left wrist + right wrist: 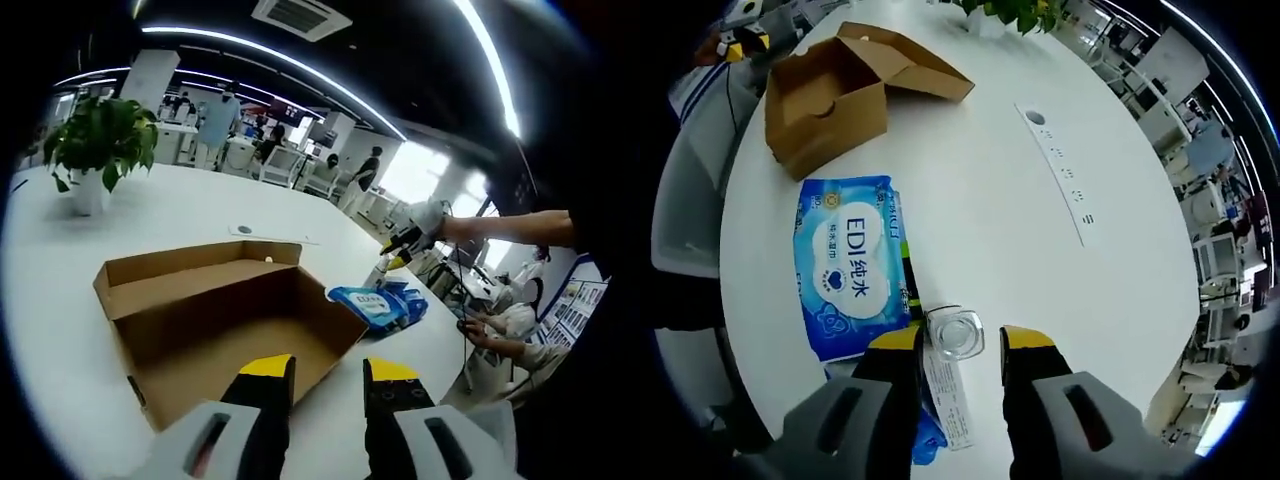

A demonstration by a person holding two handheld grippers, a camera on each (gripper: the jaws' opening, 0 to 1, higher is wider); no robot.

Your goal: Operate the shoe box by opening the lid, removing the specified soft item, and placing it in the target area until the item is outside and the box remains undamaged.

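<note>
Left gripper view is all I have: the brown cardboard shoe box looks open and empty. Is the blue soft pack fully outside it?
Observer: Yes. In the right gripper view the blue plastic wipes pack lies flat on the white table, beside the brown cardboard shoe box, with none of it inside.
Operator: Do the right tongs grip the pack?
Observer: No. The right tongs are open. A small clear glass container stands between their tips, next to the pack.

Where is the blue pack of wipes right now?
The blue wipes pack lies flat on the white table, outside the open cardboard box. In the right gripper view it sits just ahead of the right gripper, beside a small clear jar.
</note>
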